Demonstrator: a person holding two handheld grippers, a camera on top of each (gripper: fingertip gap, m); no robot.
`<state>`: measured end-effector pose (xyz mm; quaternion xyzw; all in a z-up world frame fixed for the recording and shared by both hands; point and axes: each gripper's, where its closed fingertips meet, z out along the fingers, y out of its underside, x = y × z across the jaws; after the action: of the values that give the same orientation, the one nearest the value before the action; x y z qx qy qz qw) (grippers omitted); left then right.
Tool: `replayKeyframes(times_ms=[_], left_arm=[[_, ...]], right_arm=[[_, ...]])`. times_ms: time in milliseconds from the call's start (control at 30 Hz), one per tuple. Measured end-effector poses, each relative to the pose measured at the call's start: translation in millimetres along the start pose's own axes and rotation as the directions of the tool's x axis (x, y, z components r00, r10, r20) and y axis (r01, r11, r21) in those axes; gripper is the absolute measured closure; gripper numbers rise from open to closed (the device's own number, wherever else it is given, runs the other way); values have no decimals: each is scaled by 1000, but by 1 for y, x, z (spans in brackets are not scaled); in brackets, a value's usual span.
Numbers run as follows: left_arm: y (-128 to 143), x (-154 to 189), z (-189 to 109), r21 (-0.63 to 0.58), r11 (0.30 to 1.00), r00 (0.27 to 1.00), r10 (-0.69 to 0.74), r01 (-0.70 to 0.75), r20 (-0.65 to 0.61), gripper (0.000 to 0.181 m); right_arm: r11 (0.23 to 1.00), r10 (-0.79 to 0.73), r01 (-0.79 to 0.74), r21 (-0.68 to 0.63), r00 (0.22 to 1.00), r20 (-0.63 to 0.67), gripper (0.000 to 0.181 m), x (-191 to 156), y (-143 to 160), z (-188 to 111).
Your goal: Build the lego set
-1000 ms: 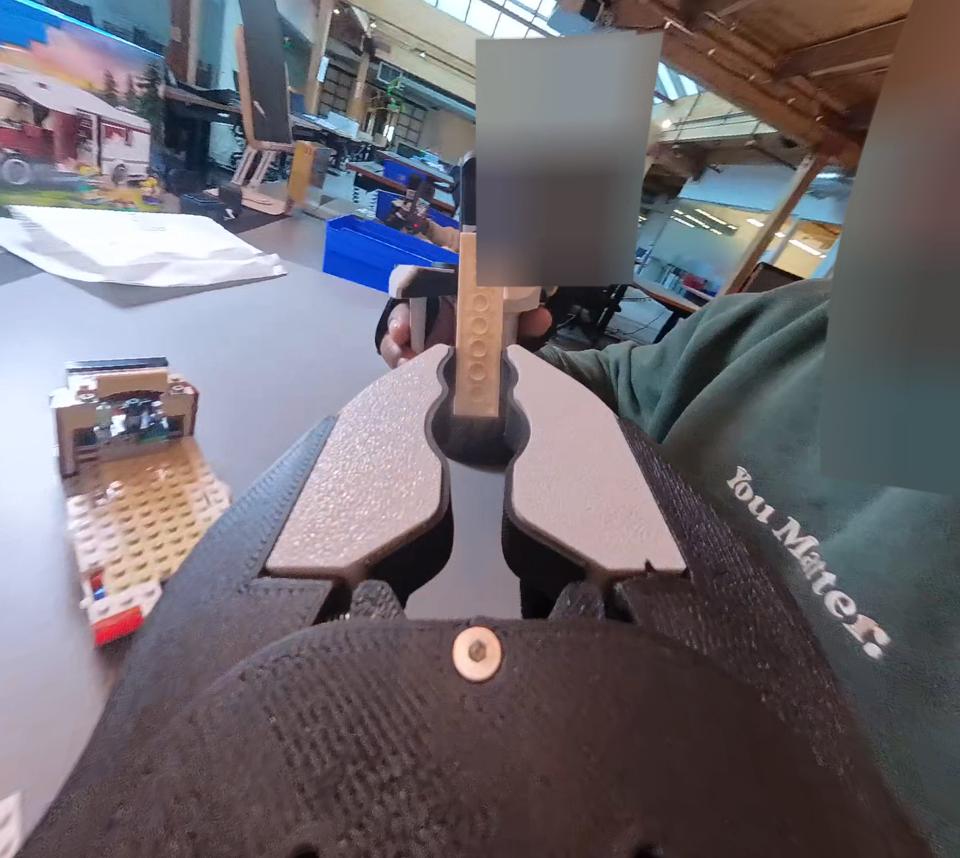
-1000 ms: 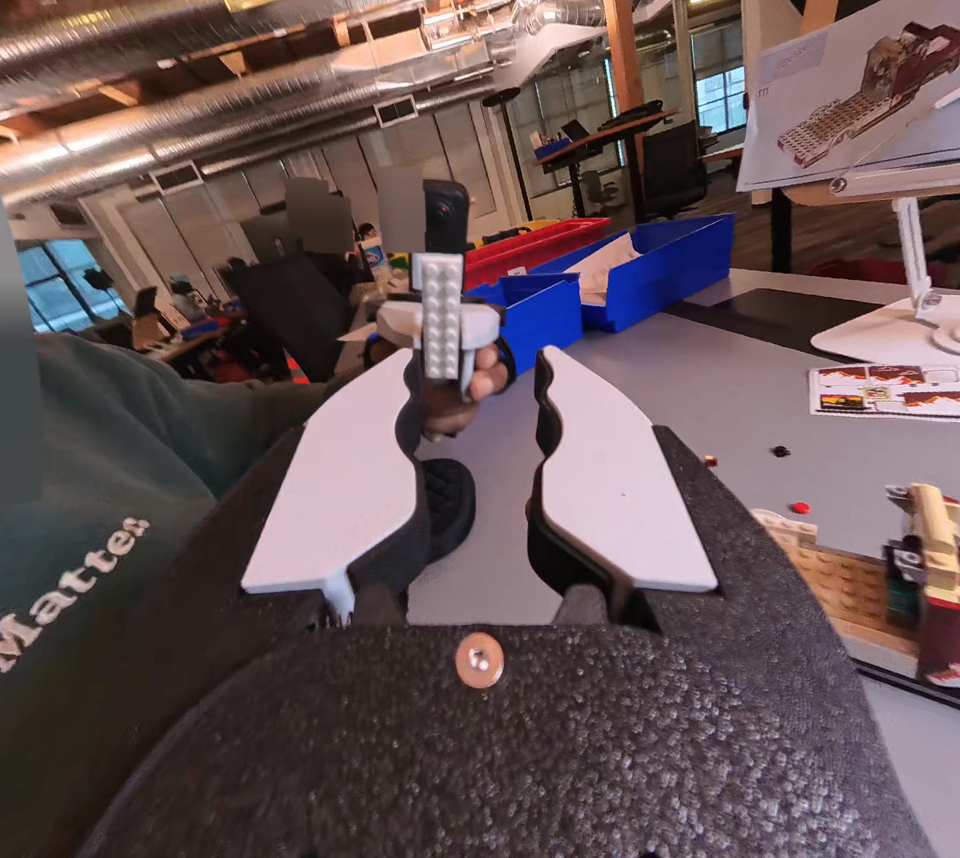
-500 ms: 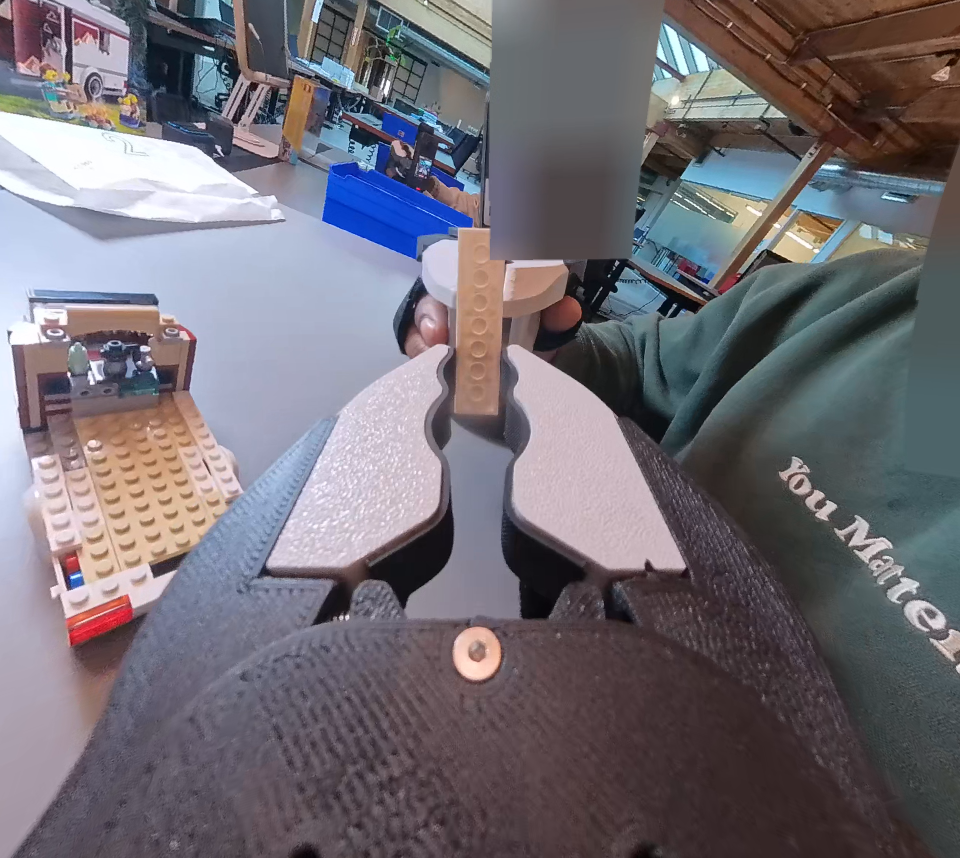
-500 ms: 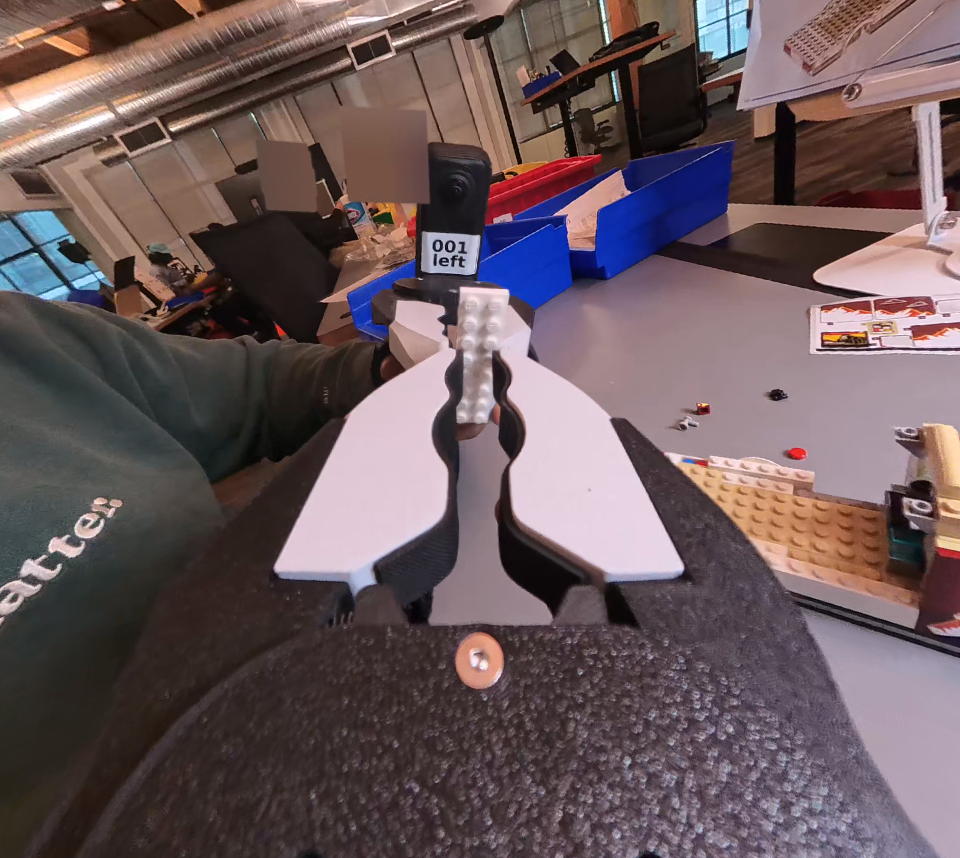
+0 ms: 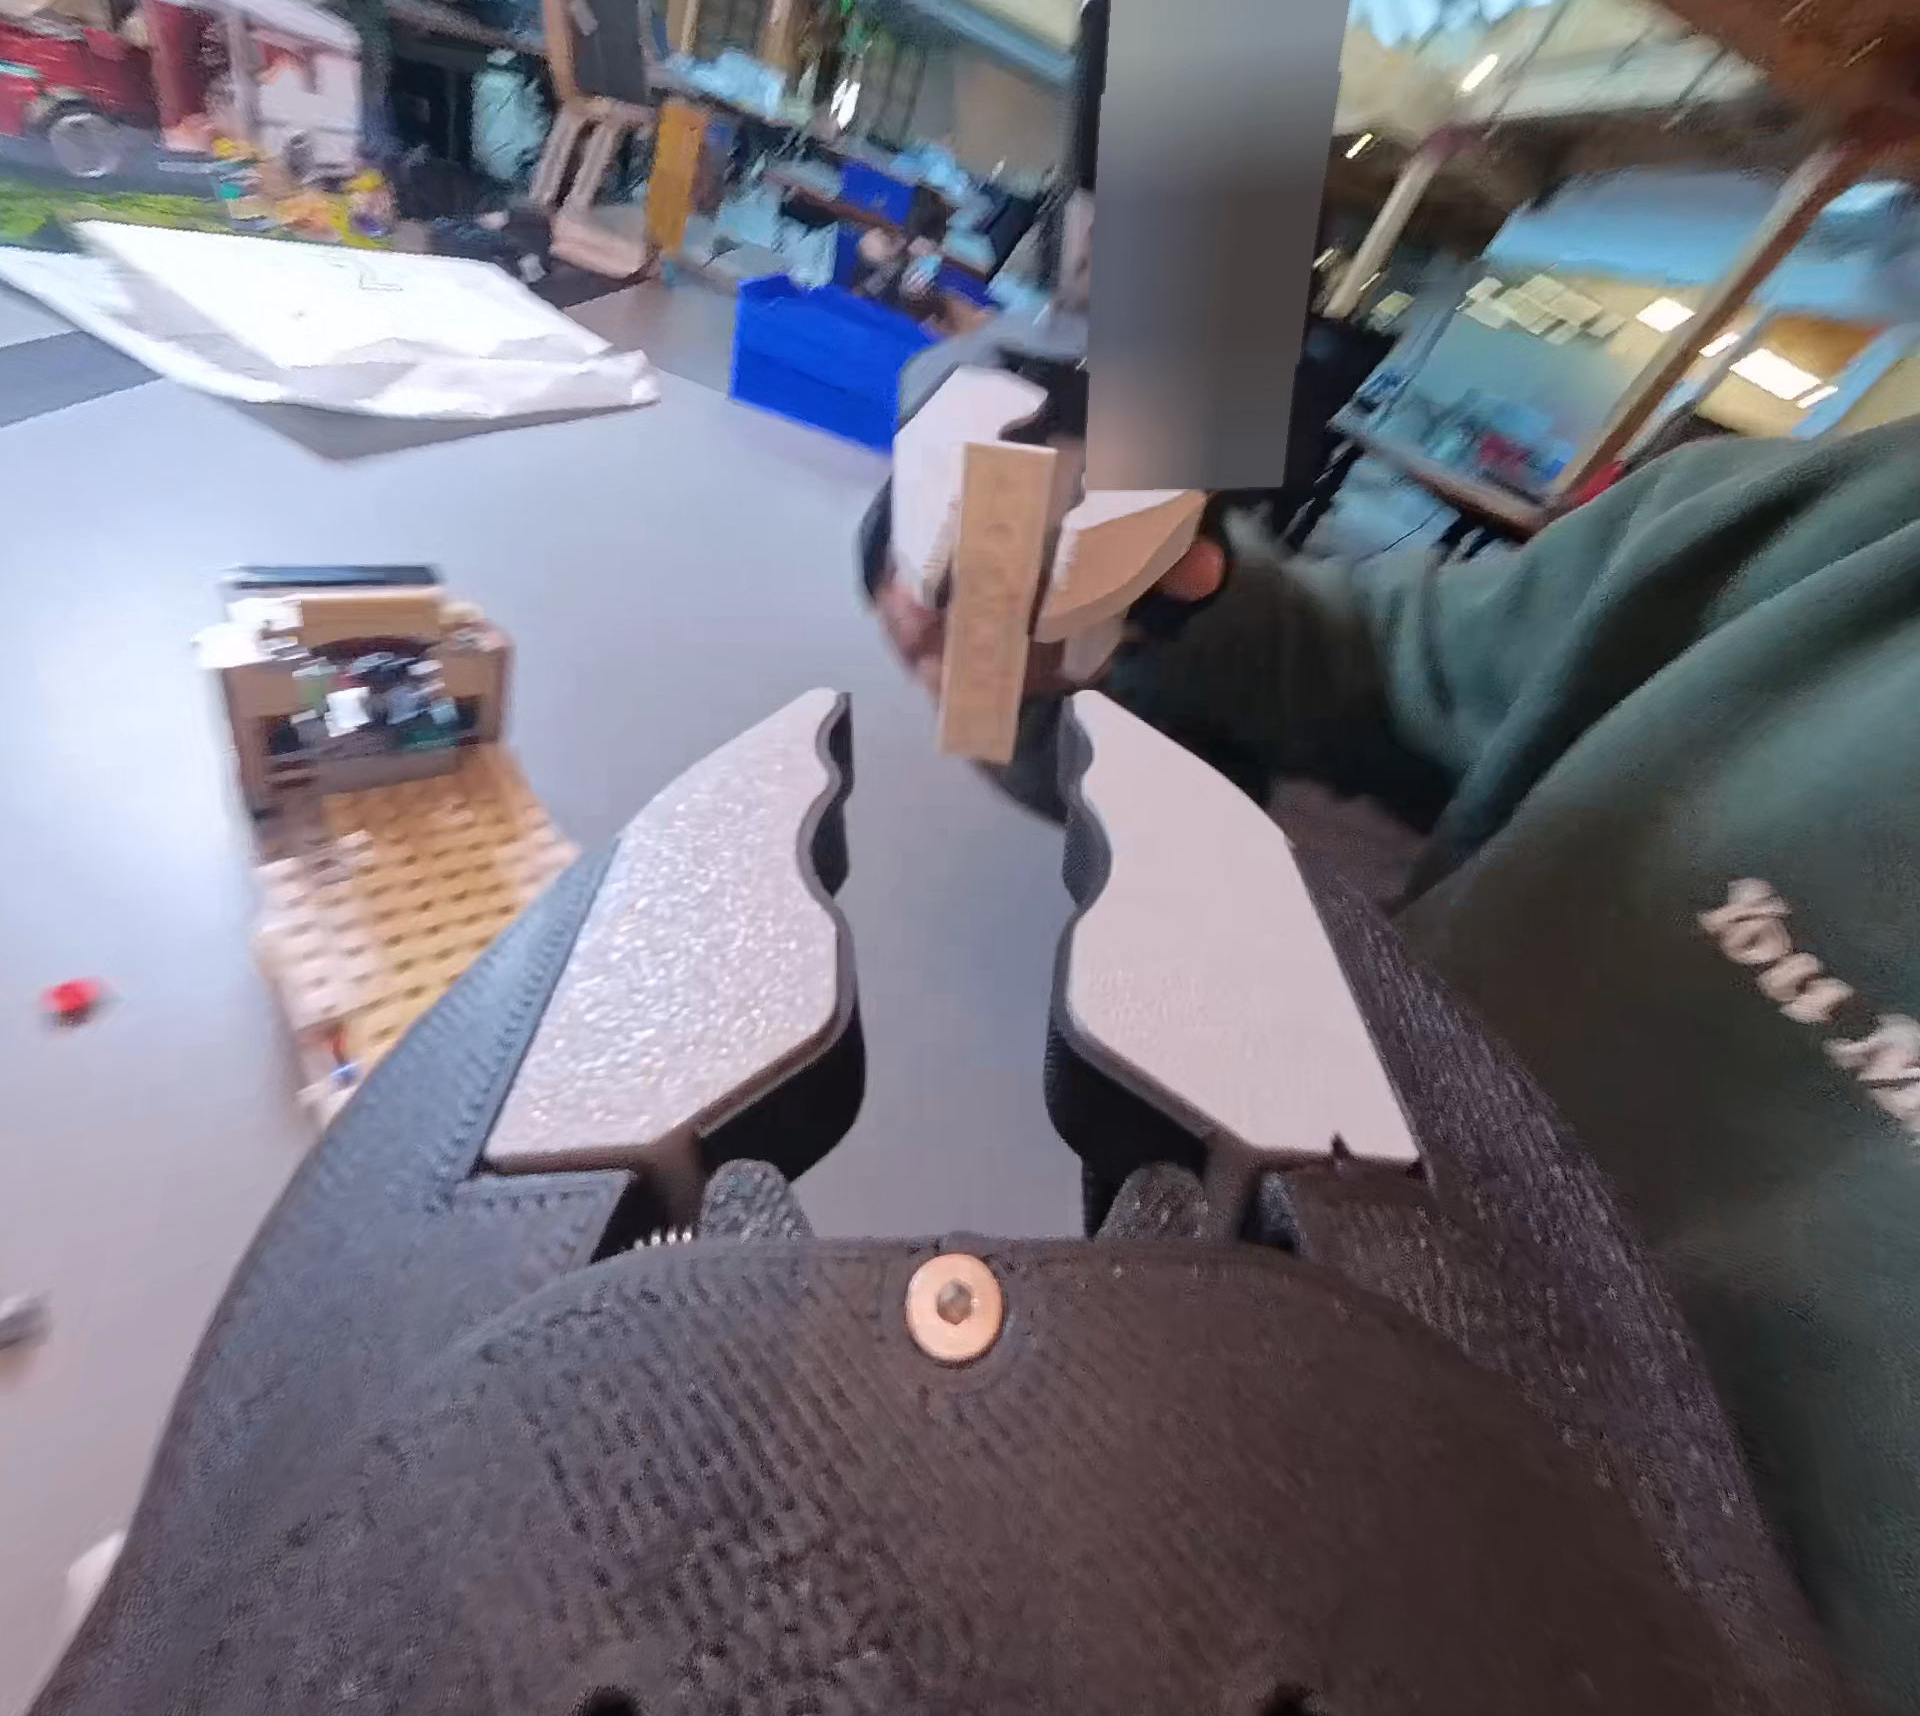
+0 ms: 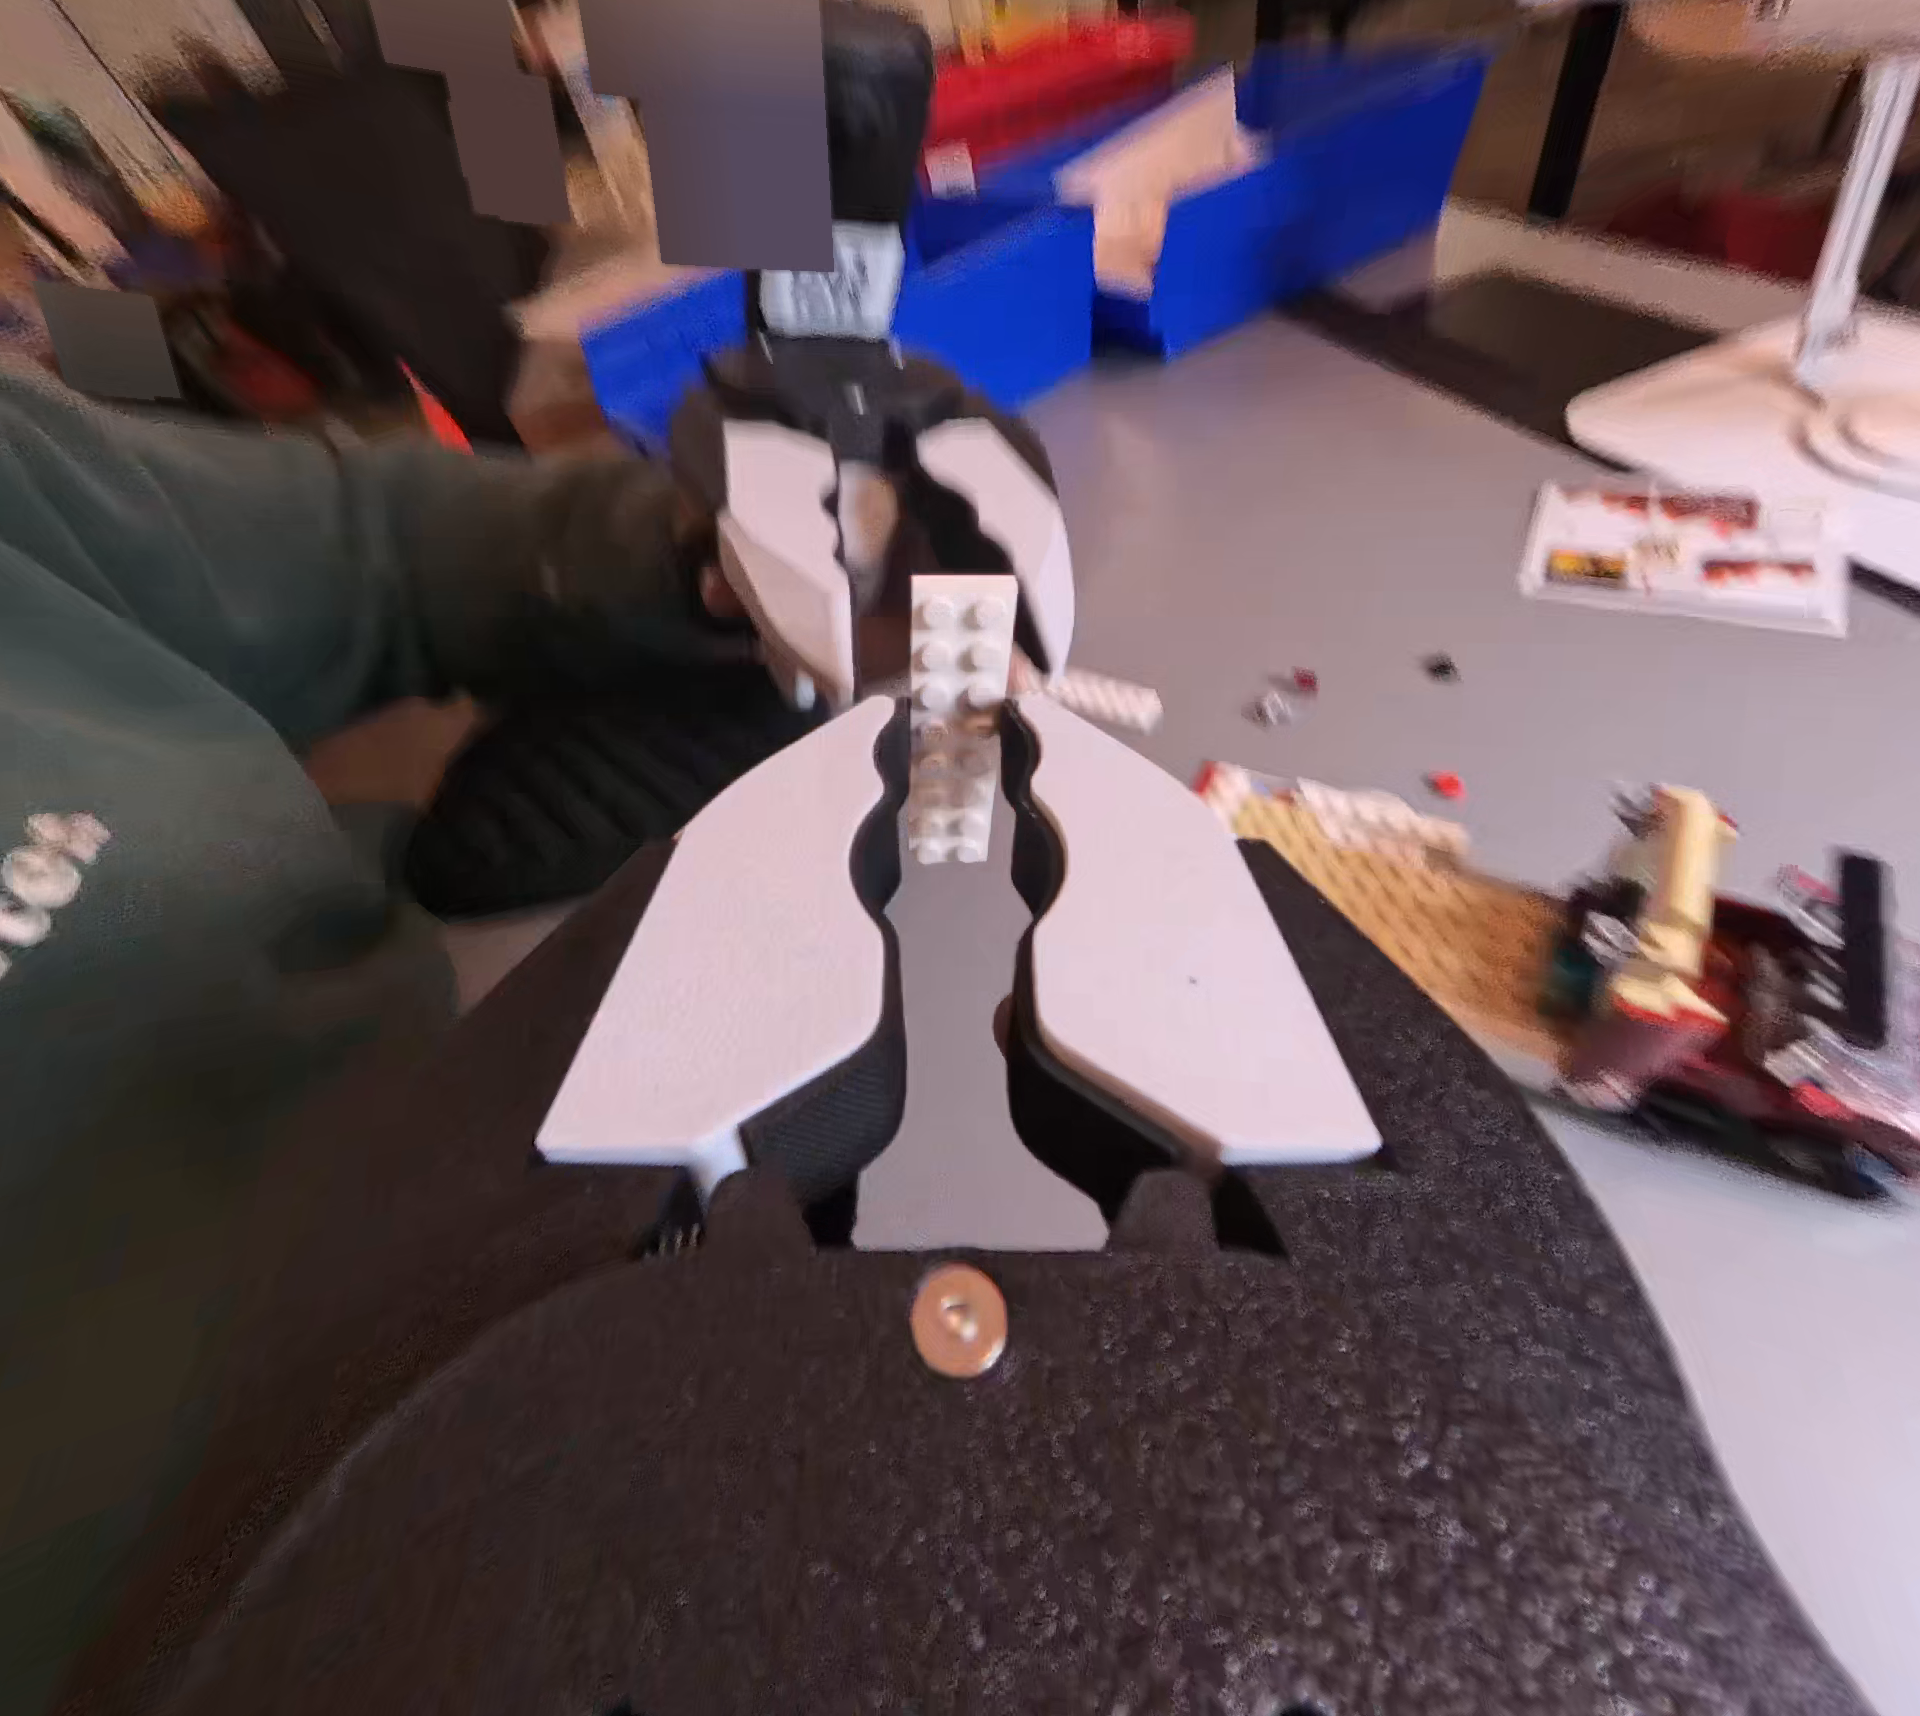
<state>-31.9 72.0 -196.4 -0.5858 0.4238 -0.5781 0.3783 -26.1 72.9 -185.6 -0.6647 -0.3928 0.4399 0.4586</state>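
A long plate, white on its studded side (image 6: pixel 954 731) and tan-looking from below in the left wrist view (image 5: pixel 987 617), stands upright in the air. My right gripper (image 6: pixel 954 716) is shut on its lower half. My left gripper (image 5: pixel 956 721) is open and empty, its fingertips just below the plate's end and apart from it. In the right wrist view the left gripper (image 6: pixel 883 544) shows behind the plate, jaws apart. The part-built lego model, a tan studded floor (image 5: pixel 395 866) with a dark red cab (image 6: pixel 1704 991), rests on the grey table (image 5: pixel 623 544).
A second white plate (image 6: pixel 1101 695) and small loose pieces (image 6: pixel 1288 695) lie on the table, plus a red piece (image 5: pixel 73 996). Blue bins (image 6: pixel 1299 212), a sticker sheet (image 6: pixel 1683 554), a white stand base (image 6: pixel 1766 409) and a white paper bag (image 5: pixel 312 316) stand farther back. The person's green sleeve (image 5: pixel 1558 627) is at right. My left and right fingertips are right by each other. Both grippers' tips are roughly 20 cm from the red piece (image 5: pixel 73 996). My right wrist view (image 6: pixel 1449 785) looks at it from another angle.
The left gripper has opened and let go of the plate. The right gripper, which closed on it half a second ago, now holds it alone; the two grippers have drawn apart.
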Motion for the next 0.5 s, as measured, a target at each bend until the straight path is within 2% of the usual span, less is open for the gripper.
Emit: replayKeyframes(times_ms=[33, 100, 133, 200, 300, 400, 500], left_arm=[[4, -15, -5, -60, 997, 996, 45, -41, 78, 139], [19, -52, -17, -224, 969, 953, 159, -101, 257, 138], [31, -66, -23, -314, 944, 932, 203, -104, 301, 135], [55, -84, -28, -438, 896, 910, 234, -66, 341, 126], [83, -95, -27, -516, 857, 914, 217, -9, 344, 118], [96, -105, -27, -571, 821, 894, 267, -15, 359, 117], [96, -110, -23, -588, 809, 888, 291, -29, 355, 116]], right_arm=[[989, -35, 29, -145, 999, -39, 165, 9, 12, -5], [905, -98, 46, -422, 990, -103, 165, 28, 41, -17], [847, -103, 34, -531, 990, -101, 165, 31, 56, -22], [748, -94, 15, -663, 992, -84, 165, 35, 82, -23], [650, -93, 7, -760, 993, -70, 165, 39, 113, -17], [622, -85, 17, -783, 995, -46, 165, 40, 129, -10], [604, -110, 40, -796, 993, -34, 165, 42, 134, -9]])
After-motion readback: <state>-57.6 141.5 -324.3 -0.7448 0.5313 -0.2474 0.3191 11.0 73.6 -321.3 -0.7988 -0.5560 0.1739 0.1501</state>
